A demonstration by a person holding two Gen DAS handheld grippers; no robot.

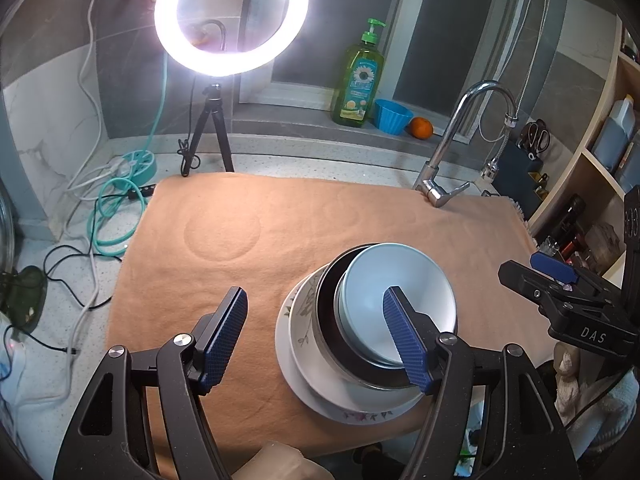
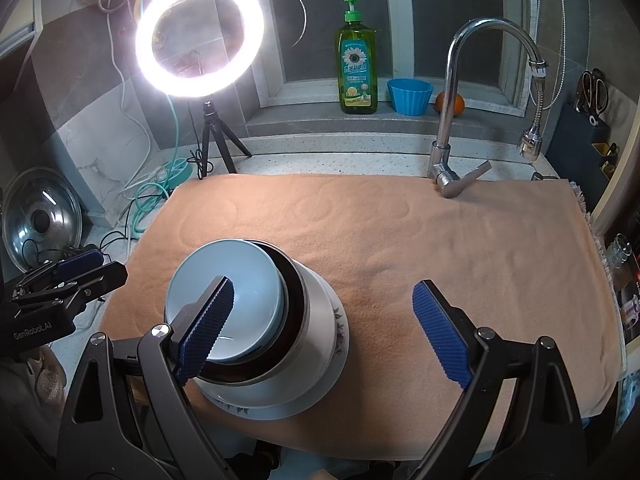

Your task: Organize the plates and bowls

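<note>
A stack of dishes stands on the orange towel (image 1: 248,240) near its front edge. A floral white plate (image 1: 316,392) is at the bottom, a white bowl (image 2: 316,320) on it, then a dark-rimmed bowl (image 1: 332,300), and a pale blue bowl (image 1: 400,292) nested on top. The stack also shows in the right wrist view (image 2: 224,276). My left gripper (image 1: 320,332) is open and empty above the stack's left side. My right gripper (image 2: 324,332) is open and empty above the stack's right side. Each gripper shows at the edge of the other's view.
A ring light on a tripod (image 1: 230,20) stands at the back left with cables (image 1: 116,216) beside it. A faucet (image 2: 460,120) rises at the back right. Dish soap (image 2: 357,68), a blue cup (image 2: 410,96) and an orange (image 1: 421,127) sit on the sill. Shelves (image 1: 592,184) stand right.
</note>
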